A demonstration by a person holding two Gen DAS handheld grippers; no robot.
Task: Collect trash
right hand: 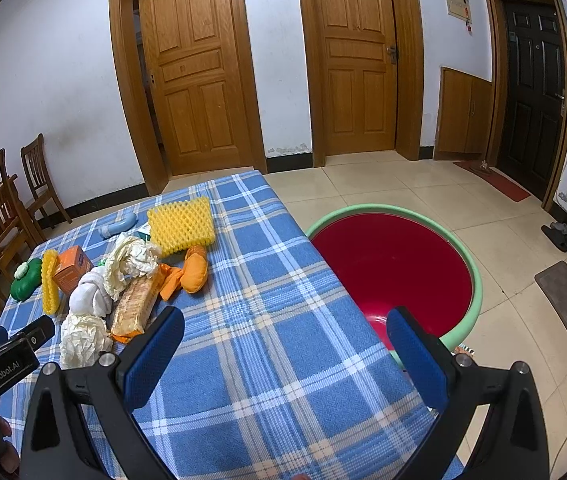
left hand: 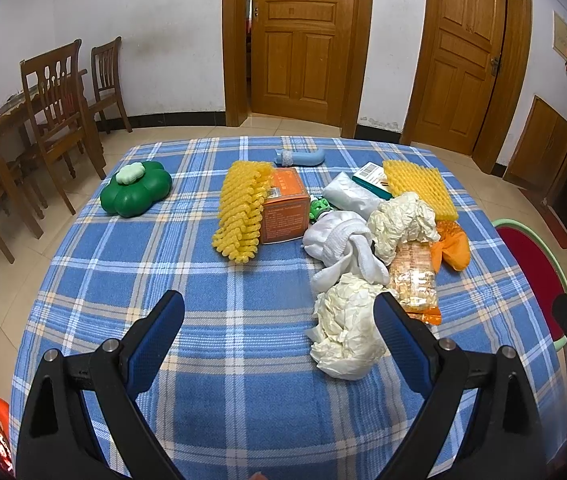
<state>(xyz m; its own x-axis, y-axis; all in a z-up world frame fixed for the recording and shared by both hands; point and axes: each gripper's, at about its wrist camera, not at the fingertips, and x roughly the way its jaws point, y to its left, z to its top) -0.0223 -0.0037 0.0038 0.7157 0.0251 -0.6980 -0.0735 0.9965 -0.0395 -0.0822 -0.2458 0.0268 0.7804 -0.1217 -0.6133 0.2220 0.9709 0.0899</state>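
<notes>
A crumpled cream paper wad [left hand: 345, 330] lies at the near edge of the litter on the bench [left hand: 211, 360], just beside the right finger of the left claw [left hand: 279, 312], whose jaws are spread wide with nothing between them. Behind it sit a white cloth bundle [left hand: 341, 246], a second paper wad [left hand: 401, 220] and a clear snack wrapper [left hand: 413, 280] with orange ends. Farther back are an orange box [left hand: 285, 210], two yellow foam nets [left hand: 243, 210], an orange crumpled bag [left hand: 453, 246] and a pale blue tube [left hand: 301, 157]. A green flower-shaped container [left hand: 137, 194] stands well apart on the left.

The right claw [right hand: 283, 326] is also spread and empty, hanging over the bench's right edge. On the floor just beside that edge sits a red basin [right hand: 391, 264] with a green rim. A blue plaid cloth covers the bench. Beyond are tan floor tiles, white walls, wooden doors [right hand: 199, 64] and wooden chairs [left hand: 57, 92] on the left.
</notes>
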